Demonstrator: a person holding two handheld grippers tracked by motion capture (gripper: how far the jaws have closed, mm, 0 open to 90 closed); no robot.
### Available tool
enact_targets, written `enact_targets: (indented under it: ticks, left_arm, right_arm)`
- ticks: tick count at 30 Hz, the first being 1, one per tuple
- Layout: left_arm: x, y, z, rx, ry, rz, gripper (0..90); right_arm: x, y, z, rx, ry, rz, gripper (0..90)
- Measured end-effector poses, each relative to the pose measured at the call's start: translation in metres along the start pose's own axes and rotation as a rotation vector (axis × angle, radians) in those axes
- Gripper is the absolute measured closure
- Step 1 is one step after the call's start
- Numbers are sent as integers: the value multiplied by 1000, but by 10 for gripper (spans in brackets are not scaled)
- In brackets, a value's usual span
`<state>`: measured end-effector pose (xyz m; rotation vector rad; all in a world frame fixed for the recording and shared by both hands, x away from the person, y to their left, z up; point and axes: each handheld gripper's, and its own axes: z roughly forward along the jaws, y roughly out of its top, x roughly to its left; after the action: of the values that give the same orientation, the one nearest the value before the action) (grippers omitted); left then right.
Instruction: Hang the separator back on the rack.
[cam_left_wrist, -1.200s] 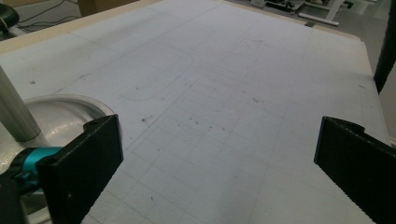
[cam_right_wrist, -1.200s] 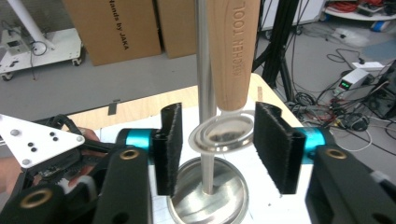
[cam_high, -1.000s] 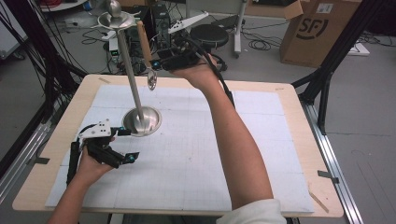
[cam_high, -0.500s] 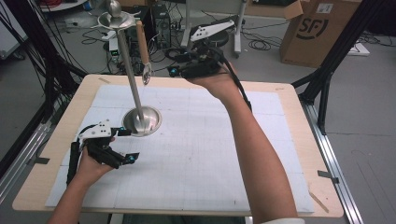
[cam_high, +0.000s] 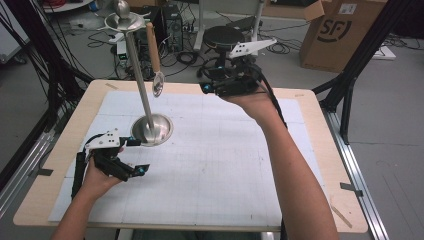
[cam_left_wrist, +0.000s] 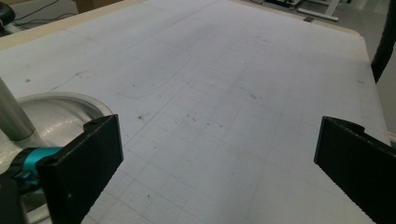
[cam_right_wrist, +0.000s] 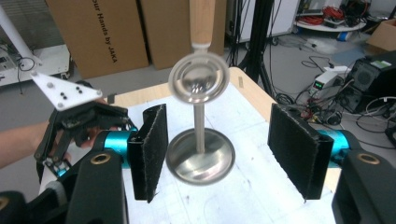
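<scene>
A steel stand has its round base (cam_high: 151, 130) on the white mat and a pole (cam_high: 136, 65) rising to a ring at the top. From that ring a spoon hangs free, wooden handle (cam_high: 152, 45) above its metal bowl (cam_high: 158, 83). My right gripper (cam_high: 206, 88) is in the air to the right of the spoon, apart from it. Its jaws have just been opening and nothing is between them. Its own view shows the spoon bowl (cam_right_wrist: 198, 83) and stand base (cam_right_wrist: 201, 156) ahead of the right gripper (cam_right_wrist: 224, 154). My left gripper (cam_high: 138, 156) rests open beside the base (cam_left_wrist: 60, 112).
The wooden table (cam_high: 300, 95) carries a white grid mat (cam_high: 225, 150). Beyond its far edge are a stool (cam_high: 223, 36), cables and cardboard boxes (cam_high: 340, 30). Black frame posts (cam_high: 350, 85) stand at both sides.
My right gripper has pulled back to the right, away from the spoon's handle, and its jaws stand wider. The spoon now hangs alone from the stand. The left hand has stayed put.
</scene>
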<state>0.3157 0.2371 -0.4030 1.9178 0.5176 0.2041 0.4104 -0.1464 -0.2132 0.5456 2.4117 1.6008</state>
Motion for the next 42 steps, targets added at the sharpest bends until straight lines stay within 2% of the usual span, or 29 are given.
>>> enact_targets:
  ticks: [10, 26, 31, 42]
  left_arm:
    - [-1, 0, 1, -4, 0, 1, 18]
    - [0, -1, 2, 0, -6, -2, 18]
    - [-1, -1, 3, 3, -11, 2, 18]
    - [-1, 0, 2, -5, -11, -5, 18]
  right_arm:
    - [3, -25, -16, -2, -3, 6, 328]
    - [6, -73, -40, -50, -25, 45, 265]
    - [5, -92, -47, -42, -53, 68, 245]
    - [4, -142, -62, -61, -95, 120, 232]
